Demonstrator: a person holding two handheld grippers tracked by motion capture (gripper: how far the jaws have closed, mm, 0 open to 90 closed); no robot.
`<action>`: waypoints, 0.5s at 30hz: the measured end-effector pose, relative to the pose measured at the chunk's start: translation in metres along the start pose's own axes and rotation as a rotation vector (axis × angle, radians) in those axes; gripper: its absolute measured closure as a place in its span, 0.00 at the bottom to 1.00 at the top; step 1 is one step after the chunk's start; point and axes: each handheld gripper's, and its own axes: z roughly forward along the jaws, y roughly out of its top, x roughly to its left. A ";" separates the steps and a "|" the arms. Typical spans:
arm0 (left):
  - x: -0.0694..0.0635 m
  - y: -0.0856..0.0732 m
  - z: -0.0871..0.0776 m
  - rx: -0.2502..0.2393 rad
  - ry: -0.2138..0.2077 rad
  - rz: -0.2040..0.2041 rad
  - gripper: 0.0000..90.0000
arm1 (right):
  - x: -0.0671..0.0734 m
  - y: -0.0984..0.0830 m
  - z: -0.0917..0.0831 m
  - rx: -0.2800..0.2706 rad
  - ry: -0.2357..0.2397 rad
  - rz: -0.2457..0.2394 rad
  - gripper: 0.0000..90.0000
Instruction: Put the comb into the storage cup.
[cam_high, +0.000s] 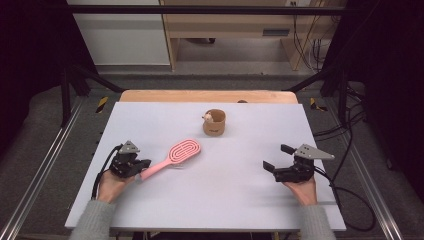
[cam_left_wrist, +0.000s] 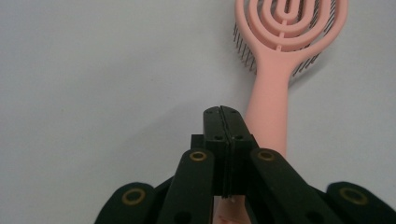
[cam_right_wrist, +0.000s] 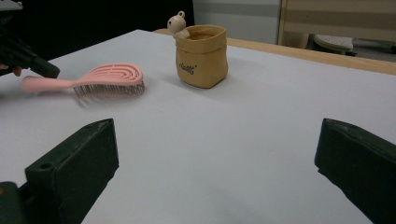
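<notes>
A pink hairbrush (cam_high: 185, 150) lies bristles down on the white table (cam_high: 225, 205), with its handle pointing at my left gripper (cam_high: 144, 165). In the left gripper view the jaws (cam_left_wrist: 227, 112) are pressed together with nothing between their tips, and the brush's handle (cam_left_wrist: 275, 112) runs just to their right and beneath them. Whether they touch it I cannot tell. My right gripper (cam_high: 276, 156) rests at the right of the table with its jaws wide apart and empty. In the right gripper view (cam_right_wrist: 219, 140) the brush (cam_right_wrist: 109, 77) sits far left.
A small tan bag-shaped cup (cam_high: 214, 122) with a little animal figure (cam_high: 207, 117) on its rim stands at the back middle of the table, also seen as the cup (cam_right_wrist: 201, 56) ahead of my right gripper. A wooden board's edge (cam_high: 210, 96) runs behind the white top.
</notes>
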 end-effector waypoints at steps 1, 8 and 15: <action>0.000 0.000 0.000 0.000 -0.002 0.001 0.99 | 0.000 0.000 0.000 0.000 0.000 0.000 0.00; -0.004 -0.001 -0.001 0.006 -0.008 0.010 0.99 | 0.000 0.000 0.000 0.000 0.000 0.000 0.00; -0.007 -0.001 -0.001 0.012 -0.018 0.015 0.99 | 0.000 0.000 0.000 0.001 -0.002 -0.002 0.00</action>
